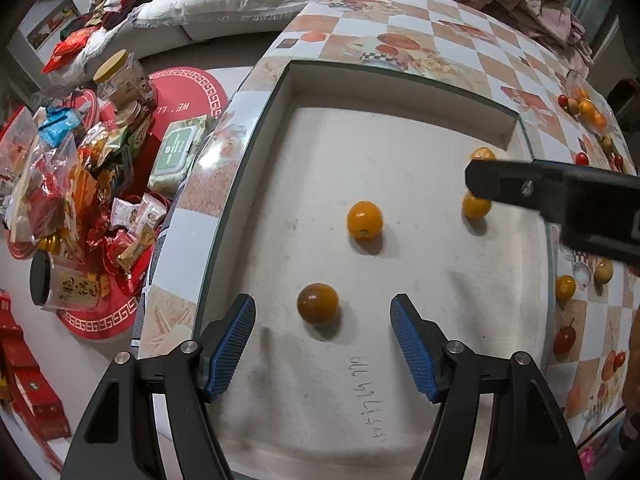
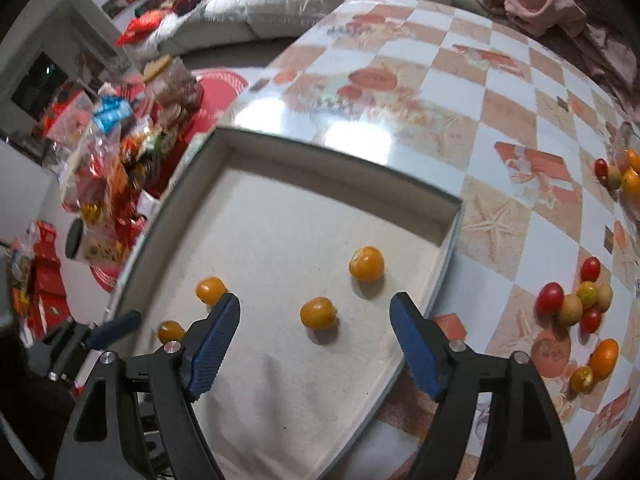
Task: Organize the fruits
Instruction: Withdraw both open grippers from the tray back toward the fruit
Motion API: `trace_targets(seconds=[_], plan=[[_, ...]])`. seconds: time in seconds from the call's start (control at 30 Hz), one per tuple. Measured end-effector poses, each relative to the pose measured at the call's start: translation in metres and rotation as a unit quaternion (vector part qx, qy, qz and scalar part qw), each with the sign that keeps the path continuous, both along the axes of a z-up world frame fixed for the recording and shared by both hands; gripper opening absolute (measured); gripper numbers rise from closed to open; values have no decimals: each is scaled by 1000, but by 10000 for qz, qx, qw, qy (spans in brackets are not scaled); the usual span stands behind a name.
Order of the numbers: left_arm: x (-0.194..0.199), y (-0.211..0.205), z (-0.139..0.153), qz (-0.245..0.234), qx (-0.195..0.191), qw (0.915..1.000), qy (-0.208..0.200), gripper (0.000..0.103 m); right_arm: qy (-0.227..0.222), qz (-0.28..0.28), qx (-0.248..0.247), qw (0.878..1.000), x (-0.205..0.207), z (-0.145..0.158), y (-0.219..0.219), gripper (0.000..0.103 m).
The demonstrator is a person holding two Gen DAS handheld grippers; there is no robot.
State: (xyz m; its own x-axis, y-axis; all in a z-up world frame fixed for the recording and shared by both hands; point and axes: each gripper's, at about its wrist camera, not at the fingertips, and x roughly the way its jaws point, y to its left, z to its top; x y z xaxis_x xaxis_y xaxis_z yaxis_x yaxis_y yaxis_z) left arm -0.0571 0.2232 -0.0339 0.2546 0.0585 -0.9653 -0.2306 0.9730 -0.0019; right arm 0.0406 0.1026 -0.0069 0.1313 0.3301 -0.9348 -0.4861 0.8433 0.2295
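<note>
- The landmark was the shallow grey tray (image 1: 400,92), set near one edge of the tiled, glass-topped worktop (image 2: 400,60).
- Four small orange fruits lay on the tray floor, all apart from one another: a darker fruit (image 1: 318,303) nearest the left camera, a brighter orange fruit (image 1: 364,219) further in toward the middle, and two more by the tray's right wall, partly hidden in the left view.
- The left hand-held gripper (image 1: 323,346) pointed down over the tray with its blue pads spread wide. The darker fruit sat in the gap between them, clear of both pads, so nothing was gripped.
- The right hand-held gripper (image 2: 316,346) likewise stood wide open and empty above the tray. A round orange fruit (image 2: 319,313) rested on the tray floor just ahead of its gap, untouched.
- Outside the tray, past its right wall, unsorted fruit remained on the worktop: a cluster of red and tan fruits (image 2: 576,300), a pair of orange ones (image 2: 596,364) nearer the camera, and another heap (image 2: 620,176) further off.
- Judged from this layout, the sorting was partway through, orange fruits being gathered in the tray; both grippers seemed to be at a release point, each with a fruit lying free beneath it.
- The next move would call for lifting clear of the tray without nudging the loose, roll-prone fruits, then reaching over the right wall to an orange fruit and closing gently on it.
</note>
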Motion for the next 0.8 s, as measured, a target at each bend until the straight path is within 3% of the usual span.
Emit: trace_targets(seconds=[0.27,0.8], plan=[[11,-33,20,-433,17,9989,-166,71,-161,-381,35,9991,-3,21,-44,80],[37,-143,46,-1604,-216,9862,-358,71,-23,-1704,-446,9844,-33,25,-200,80]])
